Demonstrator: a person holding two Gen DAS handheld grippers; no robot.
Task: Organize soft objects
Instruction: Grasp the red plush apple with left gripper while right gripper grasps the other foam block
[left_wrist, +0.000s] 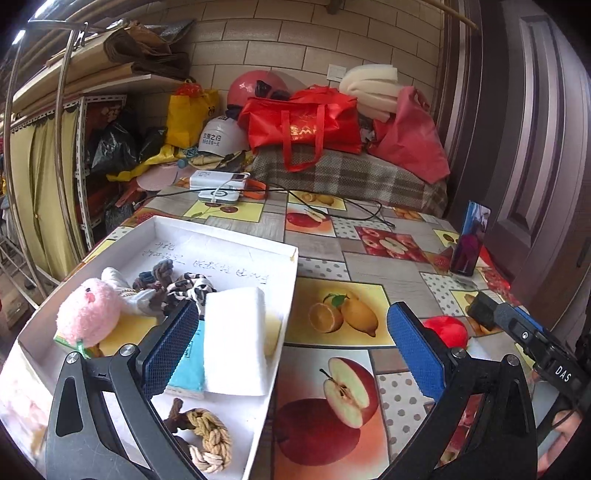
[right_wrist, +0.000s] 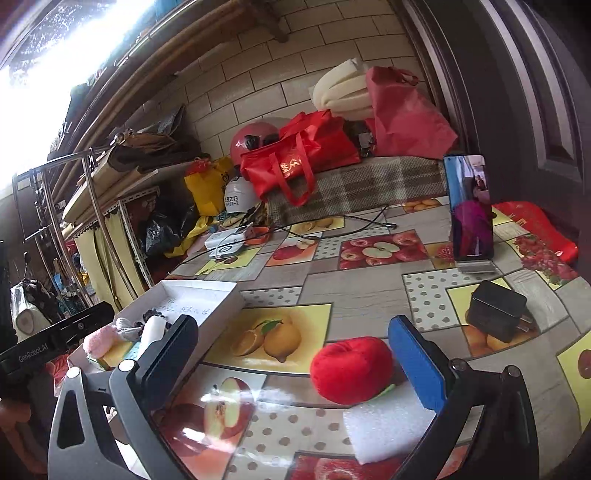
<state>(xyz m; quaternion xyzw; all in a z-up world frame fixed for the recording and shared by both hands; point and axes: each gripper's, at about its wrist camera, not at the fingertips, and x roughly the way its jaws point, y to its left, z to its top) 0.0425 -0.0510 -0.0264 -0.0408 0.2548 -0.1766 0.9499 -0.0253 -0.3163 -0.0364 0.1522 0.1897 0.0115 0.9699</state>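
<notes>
A white shallow box (left_wrist: 236, 242) sits at the table's left and holds a pink plush (left_wrist: 88, 312), dark and striped scrunchies (left_wrist: 184, 282), a white foam block (left_wrist: 236, 339), a teal pack (left_wrist: 190, 373) and a knotted rope toy (left_wrist: 207, 435). My left gripper (left_wrist: 291, 354) is open and empty over the box's right edge. A red plush apple (right_wrist: 351, 369) lies on the table beside a white foam piece (right_wrist: 388, 424). My right gripper (right_wrist: 295, 365) is open, with the apple just inside its right finger. The apple also shows in the left wrist view (left_wrist: 447, 330).
A phone (right_wrist: 471, 206) stands on a stand at the right. A black charger (right_wrist: 496, 310) lies near it. Power banks and cables (right_wrist: 232, 243) lie at the far side. Red bags (left_wrist: 306, 122) and helmets are piled at the back. A dark door (left_wrist: 535, 147) stands at the right.
</notes>
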